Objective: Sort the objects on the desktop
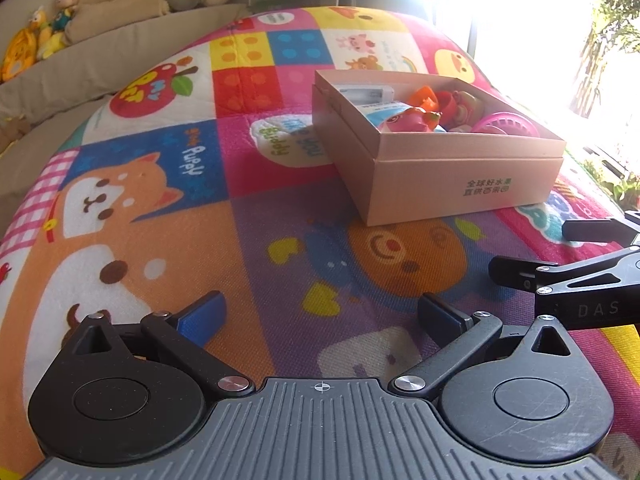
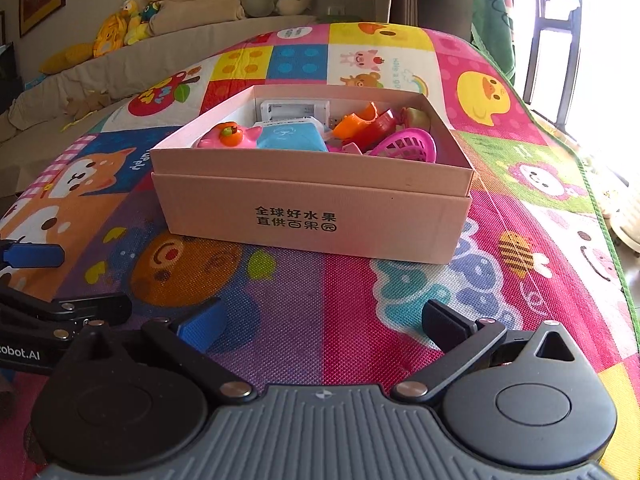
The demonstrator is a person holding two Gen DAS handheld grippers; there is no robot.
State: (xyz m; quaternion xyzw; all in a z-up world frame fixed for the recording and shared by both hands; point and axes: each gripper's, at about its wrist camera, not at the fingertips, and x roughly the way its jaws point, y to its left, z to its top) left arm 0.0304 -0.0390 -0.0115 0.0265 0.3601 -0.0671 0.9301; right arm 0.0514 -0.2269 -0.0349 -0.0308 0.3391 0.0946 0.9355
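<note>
A pink cardboard box (image 2: 312, 208) stands on the colourful play mat; in the left wrist view the box (image 1: 452, 168) is ahead to the right. In it lie a pink pig toy (image 2: 228, 138), a blue-and-white packet (image 2: 288, 138), a white case (image 2: 294, 110), orange (image 2: 356, 120) and red plastic pieces, and a pink basket (image 2: 408, 146). My left gripper (image 1: 320, 316) is open and empty, low over the mat. My right gripper (image 2: 320, 324) is open and empty, in front of the box. Each gripper shows at the edge of the other's view.
The play mat (image 2: 280, 300) covers the whole work surface; its green-trimmed edge (image 2: 600, 216) drops off at the right. A beige sofa (image 2: 120, 60) with stuffed toys and a neck pillow runs behind. A bright window (image 1: 520, 20) glares at the right.
</note>
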